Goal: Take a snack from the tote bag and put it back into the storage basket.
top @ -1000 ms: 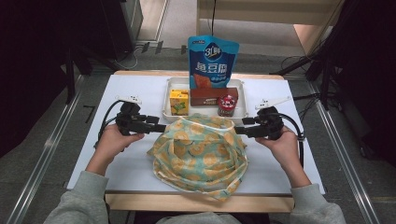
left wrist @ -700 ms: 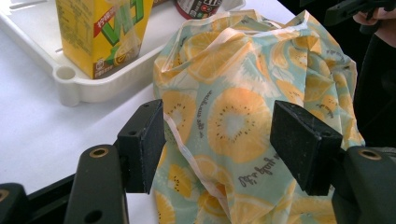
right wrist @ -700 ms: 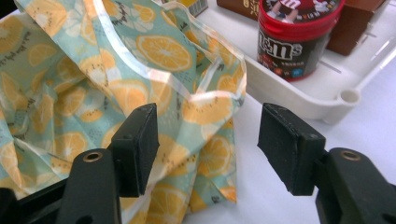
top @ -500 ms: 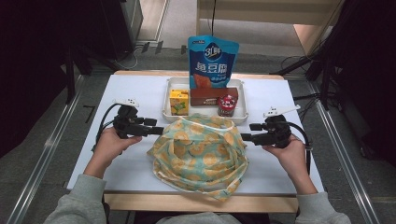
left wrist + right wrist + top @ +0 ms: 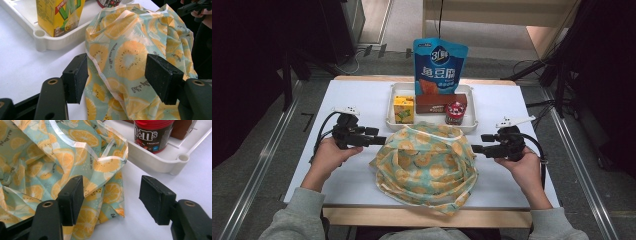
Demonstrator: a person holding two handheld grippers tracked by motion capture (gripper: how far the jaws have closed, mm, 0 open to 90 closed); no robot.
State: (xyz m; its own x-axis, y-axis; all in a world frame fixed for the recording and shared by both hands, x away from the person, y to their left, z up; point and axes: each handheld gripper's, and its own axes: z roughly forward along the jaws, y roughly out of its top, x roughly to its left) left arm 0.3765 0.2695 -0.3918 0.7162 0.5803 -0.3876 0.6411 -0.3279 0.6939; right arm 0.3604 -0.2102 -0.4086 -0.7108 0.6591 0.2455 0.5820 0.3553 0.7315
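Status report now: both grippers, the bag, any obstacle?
Left gripper open, bag cloth between its jaws. Right gripper open at bag's edge, jaws just opened further. Bag slumped on table. Tray close behind the bag.

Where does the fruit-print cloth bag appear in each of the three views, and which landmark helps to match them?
High view: the cloth bag lies at the centre, between both grippers, before the white tray.
Left gripper view: the bag covers the centre and right, between the open jaws.
Right gripper view: the bag covers the left and centre.
Shared landmark: the white tray behind the bag.
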